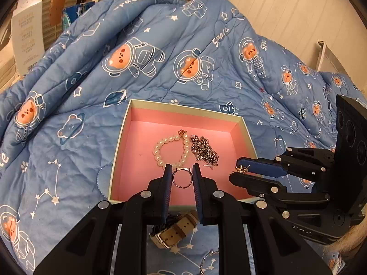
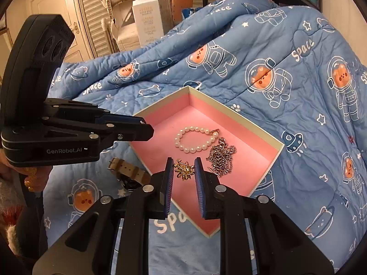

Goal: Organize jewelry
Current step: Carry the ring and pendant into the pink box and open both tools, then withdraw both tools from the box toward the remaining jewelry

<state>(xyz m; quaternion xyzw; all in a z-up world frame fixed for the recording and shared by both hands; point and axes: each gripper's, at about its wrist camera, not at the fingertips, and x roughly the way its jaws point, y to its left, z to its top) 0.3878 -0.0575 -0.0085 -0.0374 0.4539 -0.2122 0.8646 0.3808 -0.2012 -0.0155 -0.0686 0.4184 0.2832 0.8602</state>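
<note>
An open box with a pink lining (image 1: 183,108) (image 2: 229,110) lies on the quilt. In it are a pearl bracelet (image 1: 158,154) (image 2: 192,150) and a heap of silver chain (image 1: 205,151) (image 2: 221,158). My left gripper (image 1: 182,168) is shut on a thin silver ring (image 1: 173,178), held over the box's near edge. My right gripper (image 2: 184,162) is shut on a gold spiky brooch (image 2: 183,171) above the box floor. In the left wrist view the right gripper (image 1: 236,170) comes in from the right with the brooch (image 1: 240,169). The left gripper (image 2: 146,129) reaches in from the left in the right wrist view.
A blue space-bear quilt (image 1: 160,45) (image 2: 298,137) covers the bed and bunches up high behind the box. A watch with a beige strap (image 1: 176,231) (image 2: 128,167) lies outside the box's near side, and a small silver hoop (image 1: 206,259) beside it. A white carton (image 2: 146,13) stands beyond.
</note>
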